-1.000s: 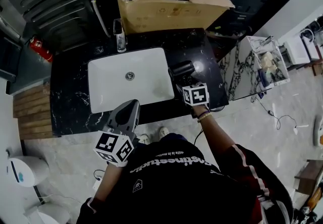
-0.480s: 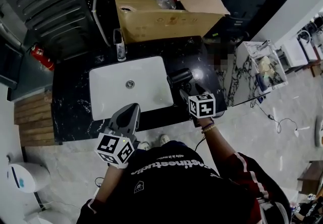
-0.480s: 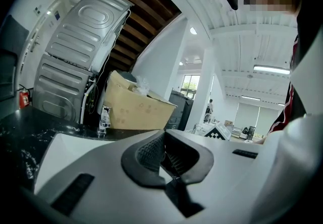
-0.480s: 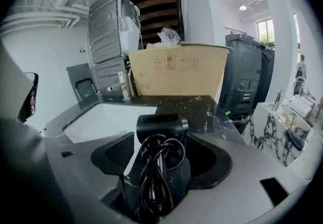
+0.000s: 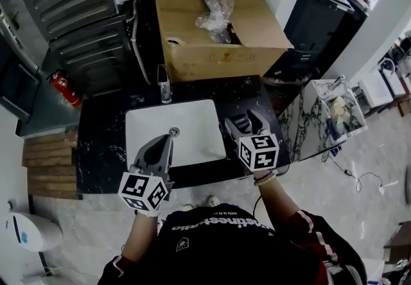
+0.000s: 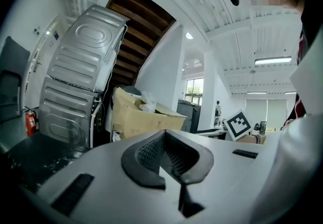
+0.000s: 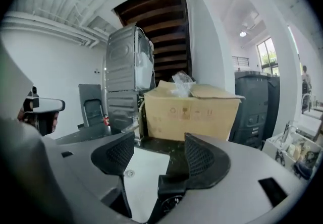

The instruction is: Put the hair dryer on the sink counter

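Note:
The black hair dryer (image 5: pixel 243 124) lies on the black marble counter (image 5: pixel 103 142), just right of the white sink basin (image 5: pixel 148 124). My right gripper (image 5: pixel 246 120) stands open over it, one jaw on each side. In the right gripper view the hair dryer (image 7: pixel 171 186) shows low between the spread jaws of the right gripper (image 7: pixel 161 150), and neither pad presses on it. My left gripper (image 5: pixel 168 139) hovers over the sink's front edge. It is shut with nothing in it, as the left gripper (image 6: pixel 164 150) shows in its own view.
A faucet (image 5: pixel 165 92) stands behind the basin. A large open cardboard box (image 5: pixel 218 27) sits at the back of the counter. Grey metal machines (image 5: pixel 77 8) and a red fire extinguisher (image 5: pixel 64 88) are at the left, and a white marble stand (image 5: pixel 321 110) at the right.
The right gripper brought the hair dryer down onto the counter beside the sink, opened its jaws and drew back a little. The left gripper barely moved. The head view tilted up.

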A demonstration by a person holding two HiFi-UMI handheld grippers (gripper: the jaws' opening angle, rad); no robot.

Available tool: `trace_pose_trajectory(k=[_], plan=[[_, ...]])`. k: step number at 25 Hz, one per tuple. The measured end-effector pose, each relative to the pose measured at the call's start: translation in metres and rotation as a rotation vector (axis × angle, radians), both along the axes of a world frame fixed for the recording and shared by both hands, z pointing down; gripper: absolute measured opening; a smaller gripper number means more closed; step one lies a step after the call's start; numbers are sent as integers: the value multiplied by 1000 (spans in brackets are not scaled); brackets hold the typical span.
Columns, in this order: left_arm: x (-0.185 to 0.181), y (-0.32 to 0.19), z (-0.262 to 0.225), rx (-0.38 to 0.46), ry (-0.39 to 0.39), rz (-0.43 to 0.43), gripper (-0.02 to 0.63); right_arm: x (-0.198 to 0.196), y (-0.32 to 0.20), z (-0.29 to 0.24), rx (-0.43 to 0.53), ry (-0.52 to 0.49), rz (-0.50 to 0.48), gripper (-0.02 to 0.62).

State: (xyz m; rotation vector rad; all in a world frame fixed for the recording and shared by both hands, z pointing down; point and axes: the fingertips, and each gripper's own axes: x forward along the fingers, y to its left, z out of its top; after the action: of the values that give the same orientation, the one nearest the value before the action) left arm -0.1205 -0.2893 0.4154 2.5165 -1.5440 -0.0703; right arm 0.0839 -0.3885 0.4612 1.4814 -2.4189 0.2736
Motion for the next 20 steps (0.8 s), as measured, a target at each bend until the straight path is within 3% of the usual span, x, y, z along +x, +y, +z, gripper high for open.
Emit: trace_pose_trajectory(k=[3,8,17,20], plan=[[-19,-13,-25,57,-20,-49,15,-27,-1,-32,94,-14,-30,310],[-41,-25,-55,130,-76,-104,15,-74,6,-64,171,-43,-109,310],[-63,-27,-65,153,-70,-142,15,-124,21,-91,251,-89,-185,308],[-69,-27,-64,149,-59,-149,15,-130,26,-98,272,-101,-192,222]])
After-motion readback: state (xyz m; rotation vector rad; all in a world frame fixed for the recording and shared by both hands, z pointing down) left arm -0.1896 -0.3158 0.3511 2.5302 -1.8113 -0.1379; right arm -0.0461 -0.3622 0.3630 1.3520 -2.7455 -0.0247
